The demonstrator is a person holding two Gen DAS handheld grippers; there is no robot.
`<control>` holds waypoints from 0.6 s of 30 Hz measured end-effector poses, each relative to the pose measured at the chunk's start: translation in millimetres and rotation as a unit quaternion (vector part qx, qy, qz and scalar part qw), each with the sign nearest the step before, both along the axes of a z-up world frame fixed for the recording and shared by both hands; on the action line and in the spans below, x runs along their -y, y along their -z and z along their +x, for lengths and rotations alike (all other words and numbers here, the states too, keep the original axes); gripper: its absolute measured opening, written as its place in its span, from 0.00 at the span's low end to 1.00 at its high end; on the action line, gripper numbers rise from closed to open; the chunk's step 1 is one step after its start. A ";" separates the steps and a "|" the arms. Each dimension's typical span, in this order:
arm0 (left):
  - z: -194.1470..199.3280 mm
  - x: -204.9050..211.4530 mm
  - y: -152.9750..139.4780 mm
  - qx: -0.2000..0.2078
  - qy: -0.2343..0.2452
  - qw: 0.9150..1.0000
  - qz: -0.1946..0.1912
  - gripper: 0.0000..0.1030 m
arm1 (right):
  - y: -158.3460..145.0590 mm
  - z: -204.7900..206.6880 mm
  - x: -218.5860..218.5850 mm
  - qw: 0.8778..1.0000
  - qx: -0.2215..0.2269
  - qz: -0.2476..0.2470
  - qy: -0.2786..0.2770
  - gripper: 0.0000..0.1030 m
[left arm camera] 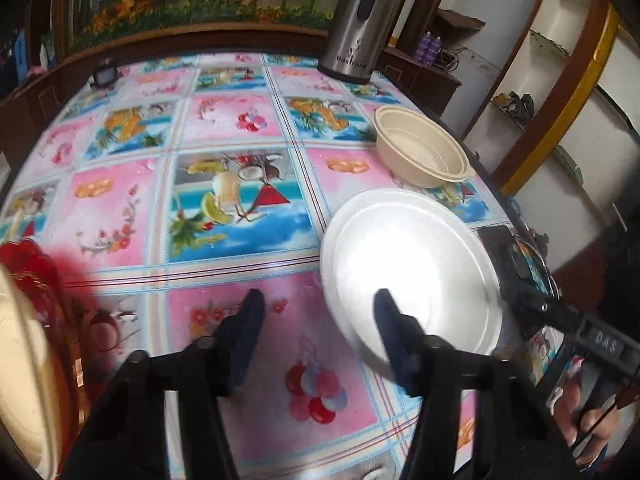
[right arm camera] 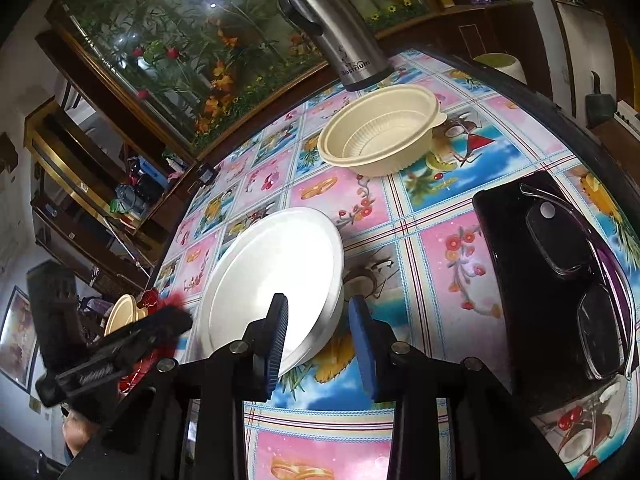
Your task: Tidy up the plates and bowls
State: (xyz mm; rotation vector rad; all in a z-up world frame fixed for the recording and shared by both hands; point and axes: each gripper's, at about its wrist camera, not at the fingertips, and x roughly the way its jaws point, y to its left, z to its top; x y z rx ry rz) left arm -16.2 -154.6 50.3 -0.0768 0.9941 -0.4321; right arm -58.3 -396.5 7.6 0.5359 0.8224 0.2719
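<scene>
A white plate (left arm camera: pixel 412 268) lies on the flowered tablecloth; it also shows in the right wrist view (right arm camera: pixel 276 276). A cream bowl (left arm camera: pixel 420 146) stands beyond it, also in the right wrist view (right arm camera: pixel 380 130). My left gripper (left arm camera: pixel 318 320) is open just left of the plate, its right finger over the plate's near rim. My right gripper (right arm camera: pixel 318 340) is open, with the plate's edge between its fingers. Another cream dish (left arm camera: pixel 20 360) sits at the far left on something red.
A steel thermos (left arm camera: pixel 362 20) stands at the table's far edge. A black case with glasses on it (right arm camera: pixel 556 280) lies at the right edge of the table. A small black object (left arm camera: pixel 104 76) sits at the far left corner.
</scene>
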 end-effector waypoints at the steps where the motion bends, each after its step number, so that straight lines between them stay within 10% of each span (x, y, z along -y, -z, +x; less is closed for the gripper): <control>1: 4.8 2.9 5.0 -0.007 0.000 1.000 0.001 0.49 | 0.4 1.8 -0.9 1.000 -0.003 -0.004 -0.003 0.33; 8: -1.0 19.8 16.9 0.000 0.021 1.000 0.018 0.17 | 10.8 11.1 -4.2 1.000 -0.017 0.003 -0.018 0.16; 18: -35.0 10.7 -3.3 0.062 0.016 0.997 0.050 0.16 | -4.1 -4.6 -16.3 0.999 0.006 -0.003 -0.033 0.12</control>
